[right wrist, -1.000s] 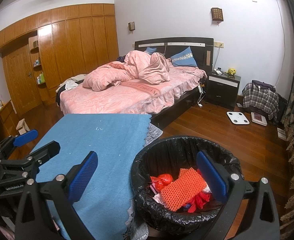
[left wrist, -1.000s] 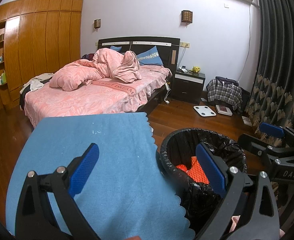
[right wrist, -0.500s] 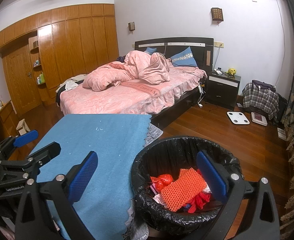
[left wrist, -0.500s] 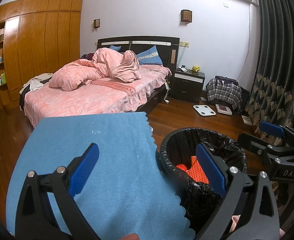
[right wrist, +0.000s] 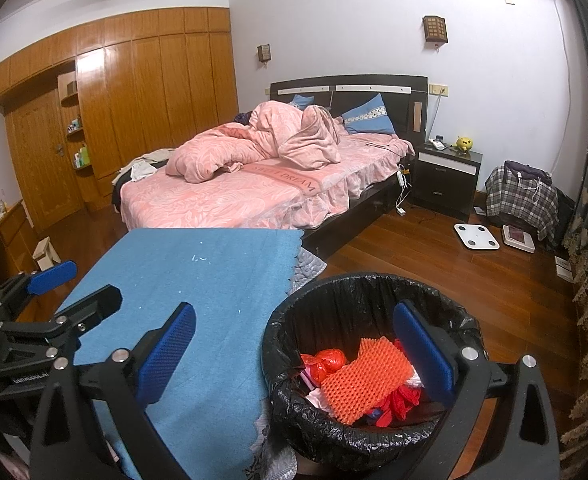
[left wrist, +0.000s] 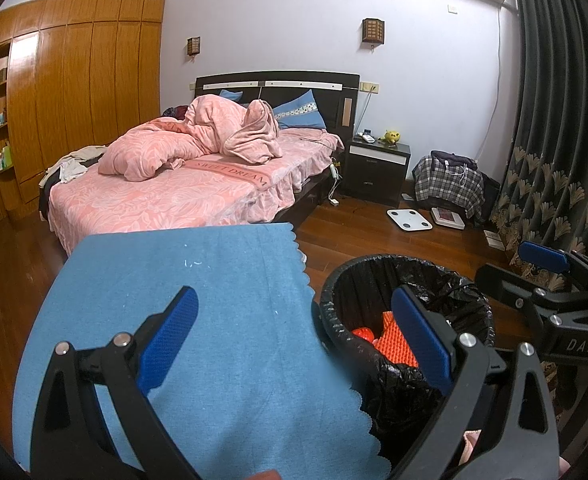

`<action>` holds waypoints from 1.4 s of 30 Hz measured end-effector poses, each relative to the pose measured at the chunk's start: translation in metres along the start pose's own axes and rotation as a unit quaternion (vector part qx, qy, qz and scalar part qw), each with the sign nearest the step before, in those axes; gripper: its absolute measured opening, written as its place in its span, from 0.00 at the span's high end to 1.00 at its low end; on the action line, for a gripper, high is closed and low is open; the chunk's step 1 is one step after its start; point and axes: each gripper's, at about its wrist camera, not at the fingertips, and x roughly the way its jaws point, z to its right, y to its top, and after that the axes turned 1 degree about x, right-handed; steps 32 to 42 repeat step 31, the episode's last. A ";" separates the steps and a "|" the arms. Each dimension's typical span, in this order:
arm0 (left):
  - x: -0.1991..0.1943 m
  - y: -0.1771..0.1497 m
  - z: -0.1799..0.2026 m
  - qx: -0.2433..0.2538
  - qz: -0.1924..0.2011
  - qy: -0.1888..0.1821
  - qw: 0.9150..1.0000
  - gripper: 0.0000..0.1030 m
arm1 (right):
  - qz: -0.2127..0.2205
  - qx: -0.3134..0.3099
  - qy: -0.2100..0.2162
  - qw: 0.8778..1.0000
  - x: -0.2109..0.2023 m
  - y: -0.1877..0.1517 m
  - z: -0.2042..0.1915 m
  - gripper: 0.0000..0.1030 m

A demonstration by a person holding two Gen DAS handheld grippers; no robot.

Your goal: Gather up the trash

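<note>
Worktop cloth (right wrist: pixel 198 280) is plain blue with a zigzag edge, and both claws, left (left wrist: pixel 294 332) and right (right wrist: pixel 294 348), are black with blue textured pads. Bin (right wrist: pixel 374 292) has a shiny black liner with an orange bumpy mesh (right wrist: pixel 368 378) and red bags (right wrist: pixel 326 362) inside. Bed (right wrist: pixel 230 200) is all pink leaf print with blue pillows (right wrist: pixel 368 116), plus a black-and-white plaid bag (right wrist: pixel 522 196), dark curtain (left wrist: pixel 554 140) with tan fan shapes, and reddish-brown wood floor (right wrist: pixel 474 276).

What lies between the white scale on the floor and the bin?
Only bare wooden floor lies between the white scale and the bin, shown most clearly in the right wrist view.
</note>
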 end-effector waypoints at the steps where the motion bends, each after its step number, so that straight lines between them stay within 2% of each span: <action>1: 0.000 0.000 0.000 0.000 0.000 0.000 1.000 0.08 | 0.000 0.000 0.000 1.000 0.000 0.000 0.000 0.06; 42: -0.001 0.003 0.000 -0.001 -0.003 0.000 1.000 0.08 | -0.003 0.000 0.000 1.000 0.001 0.006 0.002 0.06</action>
